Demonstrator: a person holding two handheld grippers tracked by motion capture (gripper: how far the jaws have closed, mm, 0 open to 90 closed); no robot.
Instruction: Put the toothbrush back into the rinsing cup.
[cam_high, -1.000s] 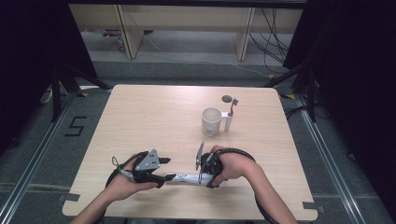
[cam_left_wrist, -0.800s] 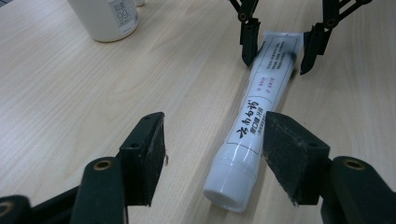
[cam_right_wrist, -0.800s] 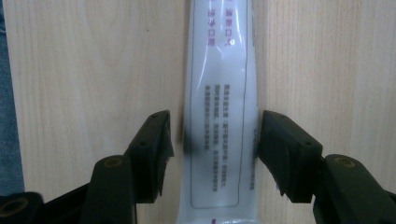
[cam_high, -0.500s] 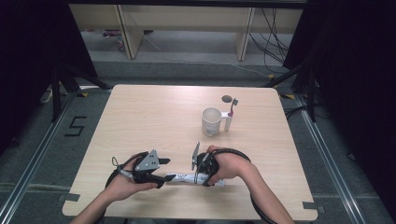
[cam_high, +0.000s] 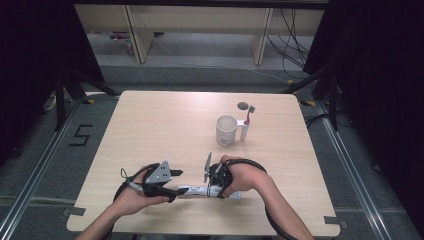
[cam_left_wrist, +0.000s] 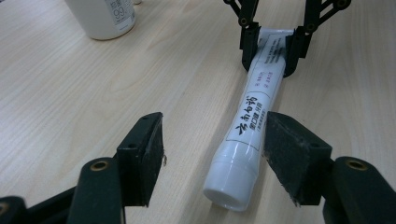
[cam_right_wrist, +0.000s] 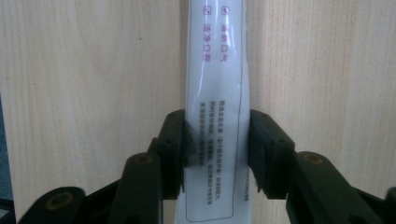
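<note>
A white toothpaste tube (cam_high: 192, 190) with printed text lies flat near the table's front edge. My left gripper (cam_left_wrist: 217, 123) stands open around its cap end (cam_left_wrist: 232, 193); the right pad is close to the tube and the left pad is well clear. My right gripper (cam_right_wrist: 217, 135) points down on the tube's flat tail (cam_right_wrist: 215, 70). Its jaws have just been closing, and both pads now press on the tube's sides. From the left gripper view, the right gripper (cam_left_wrist: 271, 51) shows clamped on the far end. In the high view the left gripper (cam_high: 175, 192) and right gripper (cam_high: 216, 191) sit at opposite ends.
A white mug (cam_high: 226, 130) stands right of the table's middle, with a toothbrush (cam_high: 248, 117) upright beside its handle. A small dark disc (cam_high: 243, 105) lies behind them. The mug's printed side (cam_left_wrist: 102, 16) shows far off in the left gripper view.
Both hands and the tube stay where they were. The right gripper's jaws look drawn in closer on the tube's tail.
</note>
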